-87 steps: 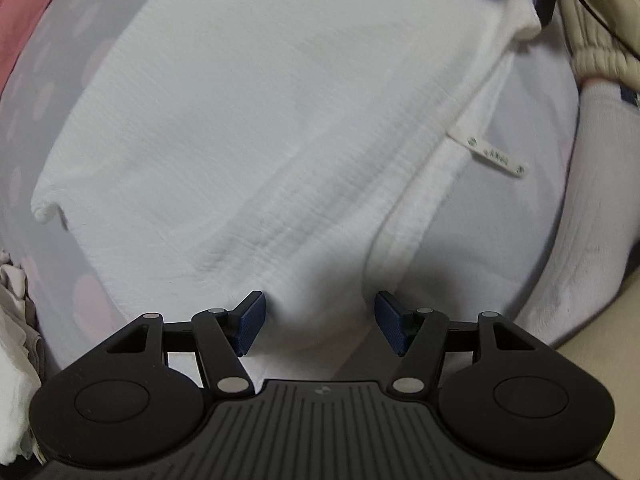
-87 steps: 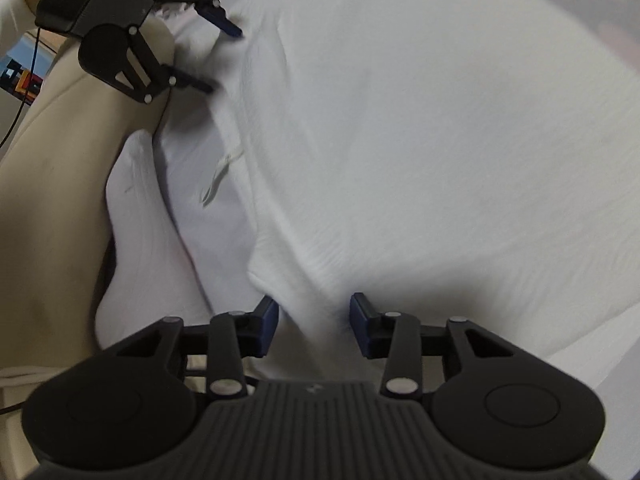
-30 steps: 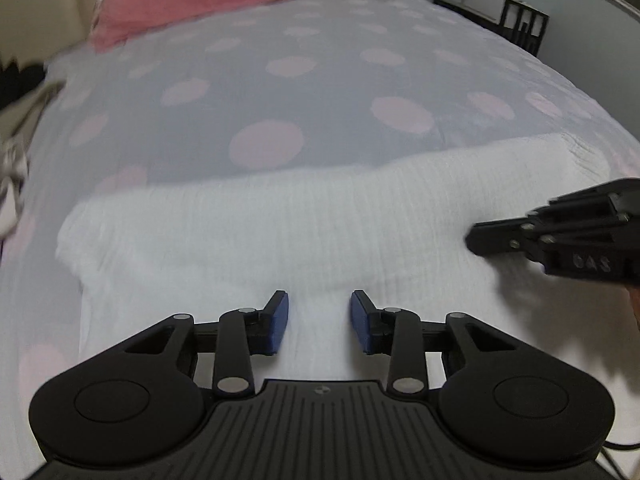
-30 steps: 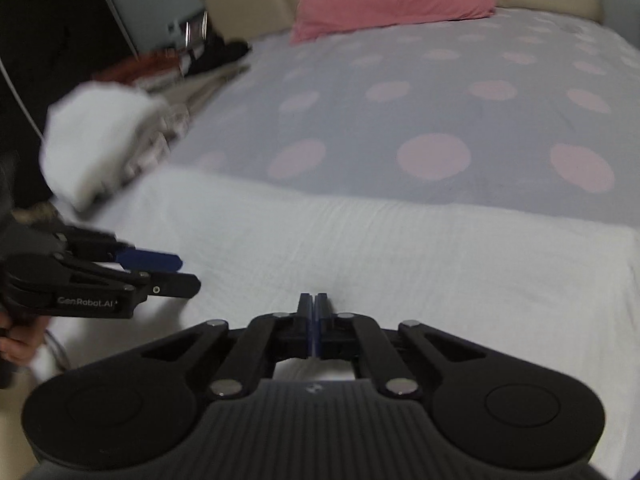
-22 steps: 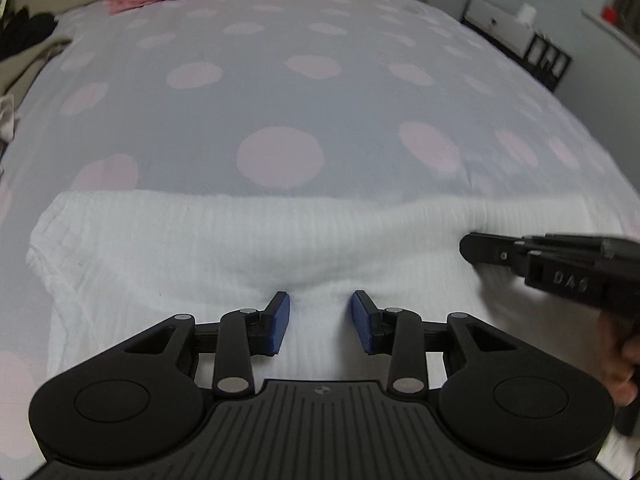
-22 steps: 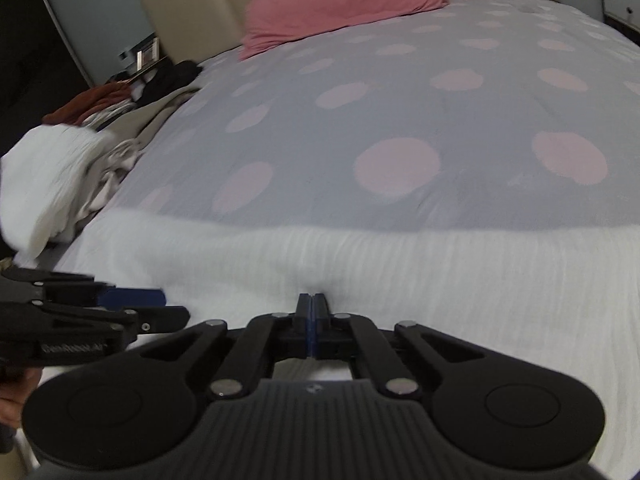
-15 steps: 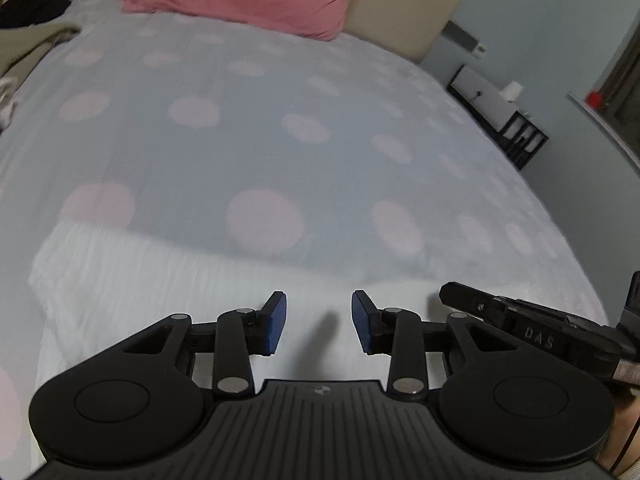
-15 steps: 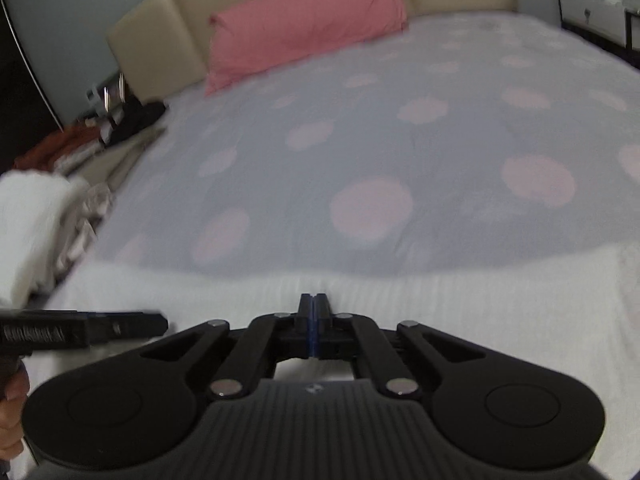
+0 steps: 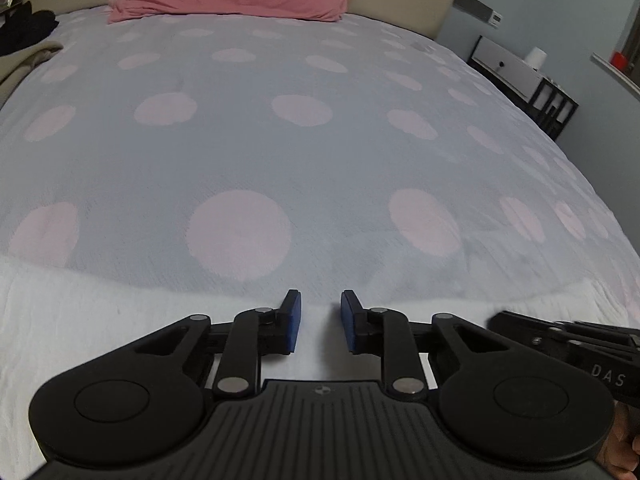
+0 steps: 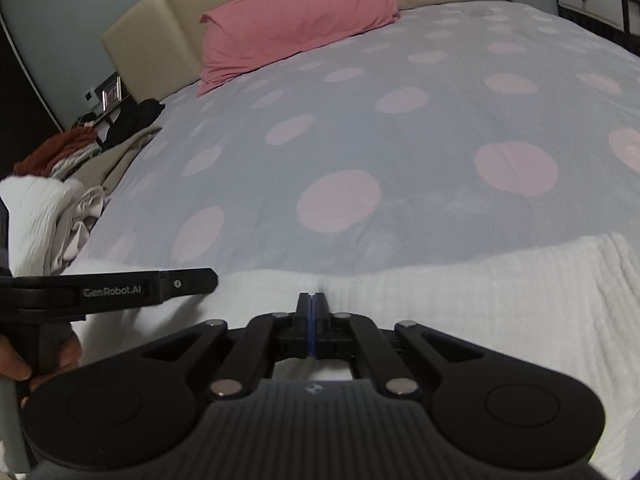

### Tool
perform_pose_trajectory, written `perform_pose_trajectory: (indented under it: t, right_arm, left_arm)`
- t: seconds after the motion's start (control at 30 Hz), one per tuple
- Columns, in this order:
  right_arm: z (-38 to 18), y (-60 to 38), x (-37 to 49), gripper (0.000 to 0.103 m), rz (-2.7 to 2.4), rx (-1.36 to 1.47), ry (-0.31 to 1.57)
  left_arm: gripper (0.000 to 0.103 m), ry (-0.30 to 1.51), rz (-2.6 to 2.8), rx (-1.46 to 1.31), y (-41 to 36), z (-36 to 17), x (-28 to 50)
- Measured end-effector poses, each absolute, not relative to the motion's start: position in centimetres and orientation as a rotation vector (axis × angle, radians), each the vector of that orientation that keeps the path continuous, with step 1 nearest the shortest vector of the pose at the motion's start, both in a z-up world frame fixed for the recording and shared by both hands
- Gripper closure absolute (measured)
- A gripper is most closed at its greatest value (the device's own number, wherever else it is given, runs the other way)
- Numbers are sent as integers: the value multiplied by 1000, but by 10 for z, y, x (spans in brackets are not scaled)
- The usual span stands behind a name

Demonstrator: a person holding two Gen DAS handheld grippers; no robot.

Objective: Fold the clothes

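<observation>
White garment lies flat across near edge of polka-dot bedspread, under both tongs. Left gripper closing, pads apart, bare cloth showing in the gap. Right gripper clenched; a pinched fold cannot be told.

We are seeing a white garment of ribbed, crinkly cloth lying on a bed covered in soft matt fabric, grey with pink dots. We are looking past a pink cloth pillow leaning on a smooth, padded beige headboard. The left gripper and right gripper are showing matt black plastic, dull metal rivets and blue rubbery fingers.
</observation>
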State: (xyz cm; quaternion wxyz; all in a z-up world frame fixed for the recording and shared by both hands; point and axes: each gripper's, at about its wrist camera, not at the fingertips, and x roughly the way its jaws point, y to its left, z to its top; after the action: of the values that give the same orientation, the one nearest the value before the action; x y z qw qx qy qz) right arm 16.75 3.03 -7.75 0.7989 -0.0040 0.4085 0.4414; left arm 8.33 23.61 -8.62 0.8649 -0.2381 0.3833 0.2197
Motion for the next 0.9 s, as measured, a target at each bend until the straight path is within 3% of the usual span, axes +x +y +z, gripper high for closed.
perform_pose_trajectory:
  t: [0.13,0.2,0.27,0.4,0.5,0.6,0.67,0.73,0.9]
  right_arm:
    - [-75,30,177,103,883,-18,868]
    - [-71,22,182,103,859,-8,865]
    - [-61,12,184,103,813,-10,843]
    - [-39,-6,184,97,821,-60,802]
    - [-32,-17,177,95,865,-134,818]
    - [-40,-24,173,95,920,-178,883]
    - [-48,-26,174,95,879,-230,910]
    - [-58,-29,179,103,810,-267,931]
    - [-58,-47,191,103,727,-237,935]
  left_arm:
    - [82,781,470,-515,246,-70,74]
    - [74,753,528,-472,255,-51,60]
    - [53,768,584,-411,267,-32,42]
    - [53,855,648,-327,292,-13,4]
    - [54,923,659,-305,301,-26,-14]
    - [63,967,677,-323,308,-46,-23]
    - [63,979,679,-358,309,-60,-23]
    - [59,963,693,-344,306,-69,-25]
    - [52,928,732,-233,296,-65,-27]
